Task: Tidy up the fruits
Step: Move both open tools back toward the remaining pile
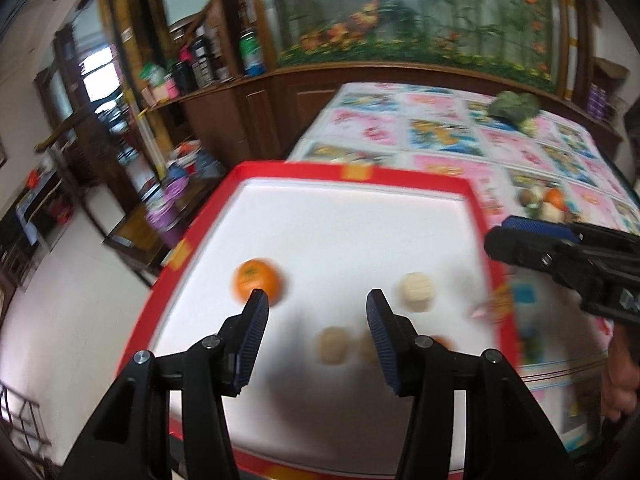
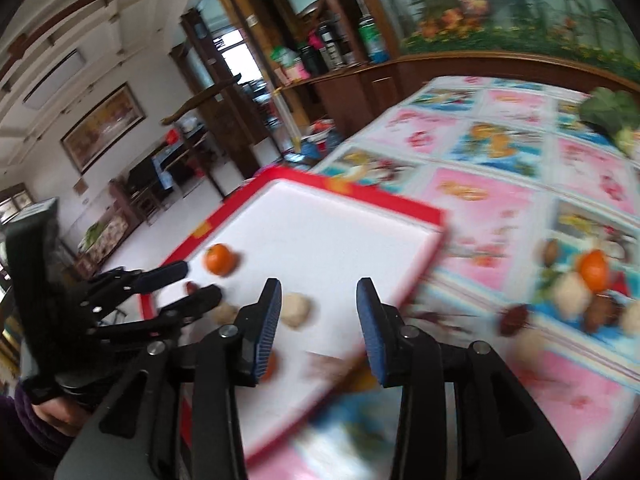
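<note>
Red-rimmed tray (image 1: 472,188) holds an orange (image 1: 258,280) and pale fruits (image 1: 416,291); left tongs (image 1: 316,304) and right tongs (image 2: 318,292) gape empty above it.

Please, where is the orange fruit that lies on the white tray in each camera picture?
Left wrist view: the orange fruit lies in the left half of the tray, just behind the left gripper finger tip.
Right wrist view: it lies near the tray's left edge, beyond the left gripper.
Shared landmark: the tray's red rim.
</note>
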{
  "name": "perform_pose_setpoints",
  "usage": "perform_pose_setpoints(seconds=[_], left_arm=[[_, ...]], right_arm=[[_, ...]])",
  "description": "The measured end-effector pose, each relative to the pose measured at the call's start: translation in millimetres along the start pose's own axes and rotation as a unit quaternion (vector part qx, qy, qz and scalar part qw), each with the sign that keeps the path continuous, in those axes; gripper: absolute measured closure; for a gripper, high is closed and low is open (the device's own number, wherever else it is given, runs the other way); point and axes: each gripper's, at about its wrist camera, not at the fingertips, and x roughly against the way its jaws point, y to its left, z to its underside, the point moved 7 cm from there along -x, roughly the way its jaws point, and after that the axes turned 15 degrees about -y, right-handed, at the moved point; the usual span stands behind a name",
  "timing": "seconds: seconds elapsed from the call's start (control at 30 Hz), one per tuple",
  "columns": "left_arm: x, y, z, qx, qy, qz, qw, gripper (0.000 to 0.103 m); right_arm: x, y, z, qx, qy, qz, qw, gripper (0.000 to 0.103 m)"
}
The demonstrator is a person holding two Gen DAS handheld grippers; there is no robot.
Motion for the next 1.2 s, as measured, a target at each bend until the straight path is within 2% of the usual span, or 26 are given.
perform_pose_setpoints(seconds=[0.23,0.4,0.53,0.7,0.93,1.0,1.03,1.2], left_arm=[[7.4,-72.3,-16.3,-0.035,-0.008,0.081,0.9961,0.050],[11.0,-117.8,-21.1,-0.059,-0.010,0.123,0.9906,0.050],[9.7,-145.8,-15.0,-0.065,0.009,0.158,0.9853,0.049],[3.7,-161.0,-10.0,-0.070,0.024,0.169,0.9829,0.049],[-7.0,-172.8,-7.2,-0.065,0.045,0.180,0.9805,0.049],[-8.7,-175.1,-6.0,-0.063,0.051,0.182,0.9799,0.049],[-10.0,-177.2,-5.5,-0.063,0.055,0.184,0.9793,0.049],[-18.3,-185.7,-5.3,-0.058,0.072,0.192,0.9771,0.049]], right_arm=[[64.1,-95.2,-10.4,-0.044,-0.034,0.088,0.995,0.062],[68.9,-131.8,2.6,-0.061,0.007,0.111,0.992,0.062],[59.8,-143.2,13.7,-0.055,0.038,0.141,0.988,0.062],[48.2,-148.8,16.9,-0.019,0.043,0.171,0.984,0.062],[33.2,-156.1,8.1,0.001,0.039,0.179,0.983,0.062],[33.4,-157.9,7.1,-0.002,0.039,0.178,0.983,0.066],[34.1,-158.7,7.3,0.000,0.041,0.180,0.983,0.076],[47.0,-164.4,1.7,-0.032,0.037,0.168,0.984,0.076]])
